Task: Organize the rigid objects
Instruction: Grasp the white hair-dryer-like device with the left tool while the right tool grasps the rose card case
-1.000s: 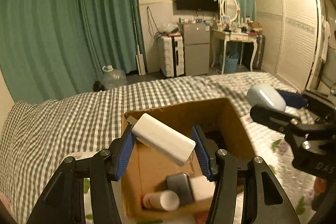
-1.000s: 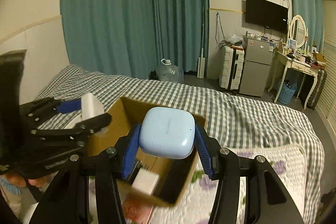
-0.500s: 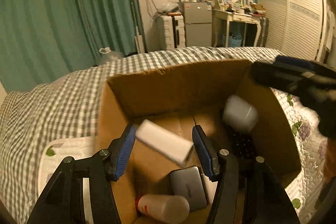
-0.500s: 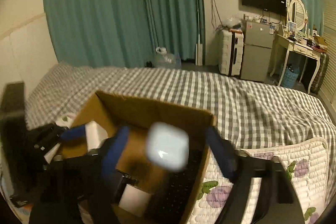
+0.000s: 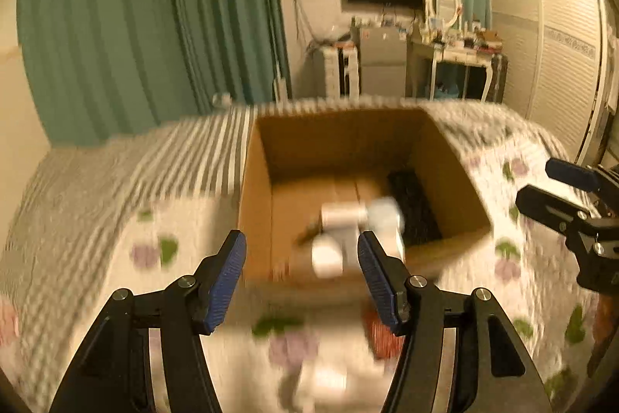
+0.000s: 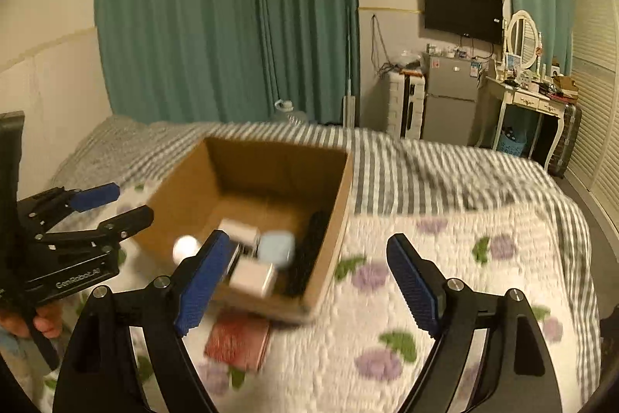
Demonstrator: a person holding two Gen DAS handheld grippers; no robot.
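Note:
An open cardboard box (image 5: 255, 188) (image 6: 332, 219) stands on the bed. Inside lie a light blue earbud case (image 6: 275, 250), white blocks (image 6: 253, 277) (image 5: 340, 213), a white bottle (image 5: 327, 258) and a black flat item (image 6: 313, 250) (image 5: 416, 208). My left gripper (image 5: 301, 273) is open and empty, in front of the box; it also shows at the left of the right wrist view (image 6: 112, 206). My right gripper (image 6: 305, 281) is open and empty, just right of the box; its fingers (image 5: 568, 177) show at the right of the left wrist view.
A dark red booklet (image 6: 238, 341) lies on the floral quilt (image 6: 445, 258) by the box's near corner. The checked bedspread (image 6: 425, 169) runs behind. Teal curtains, a small fridge (image 6: 448, 103) and a dressing table (image 6: 526, 99) stand beyond the bed.
Both grippers have let go: the white block and the blue earbud case dropped into the box. Both grippers have opened wide and pulled back from the box.

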